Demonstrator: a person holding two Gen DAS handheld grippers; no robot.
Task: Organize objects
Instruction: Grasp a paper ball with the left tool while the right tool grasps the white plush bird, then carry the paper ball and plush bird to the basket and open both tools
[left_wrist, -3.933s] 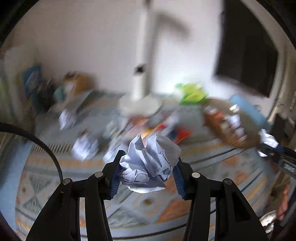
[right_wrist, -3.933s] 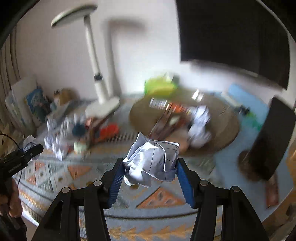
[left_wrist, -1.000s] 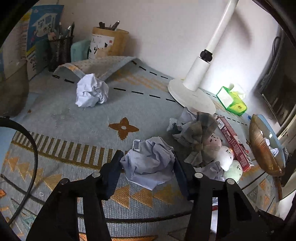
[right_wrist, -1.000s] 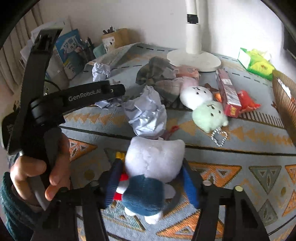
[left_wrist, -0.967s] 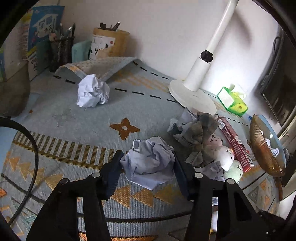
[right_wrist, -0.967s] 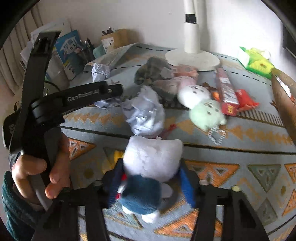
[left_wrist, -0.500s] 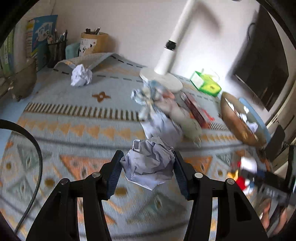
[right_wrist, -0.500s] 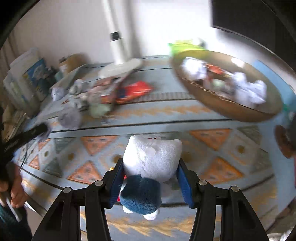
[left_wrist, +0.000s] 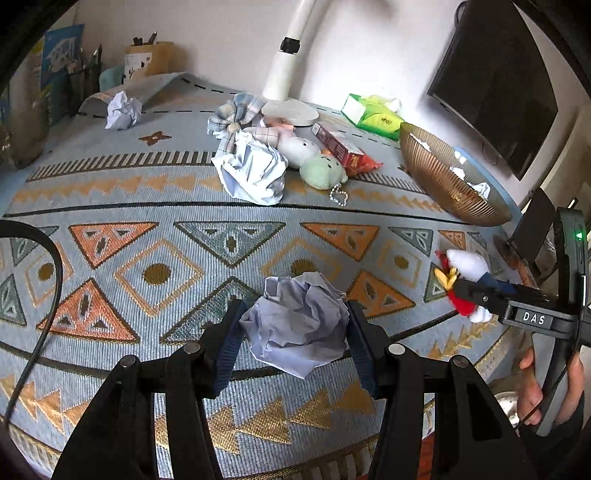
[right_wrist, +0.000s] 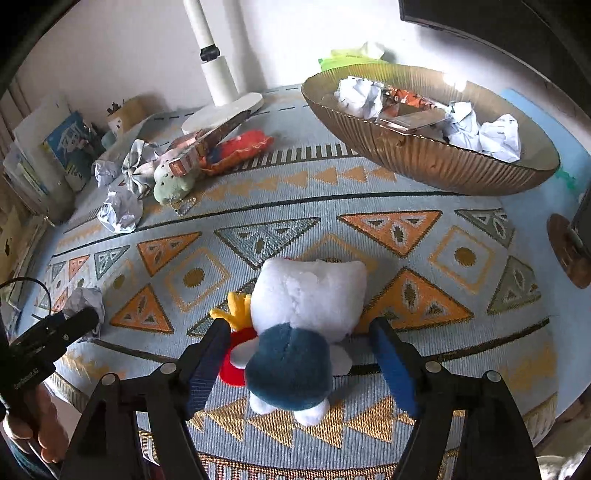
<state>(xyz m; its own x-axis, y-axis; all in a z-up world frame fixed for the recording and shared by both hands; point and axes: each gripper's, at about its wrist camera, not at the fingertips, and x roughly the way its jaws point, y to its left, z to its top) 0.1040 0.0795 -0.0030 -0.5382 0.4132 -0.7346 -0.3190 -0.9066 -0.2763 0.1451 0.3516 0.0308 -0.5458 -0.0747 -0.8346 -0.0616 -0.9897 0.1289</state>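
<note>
My left gripper (left_wrist: 293, 341) is shut on a crumpled pale-blue paper ball (left_wrist: 295, 326), held over the front of the patterned cloth. My right gripper (right_wrist: 301, 360) has its jaws spread wider than the white, blue and red plush toy (right_wrist: 299, 332) between them; the toy lies on the cloth near the front edge. The toy also shows at the right of the left wrist view (left_wrist: 463, 275). The gold ribbed bowl (right_wrist: 424, 155) stands at the back right, holding paper balls and snack packets.
A loose paper ball (left_wrist: 255, 173), plush toys (left_wrist: 321, 170), a red box (left_wrist: 338, 146), a plaid bow (left_wrist: 232, 116) and a lamp base (left_wrist: 291, 110) crowd the back middle. Another paper ball (left_wrist: 122, 110) lies back left. A green tissue pack (left_wrist: 373, 114) sits behind the bowl.
My right gripper's jaws have opened and the plush toy now rests on the cloth. Both grippers have swung back toward the front edge. The left still holds its paper ball.
</note>
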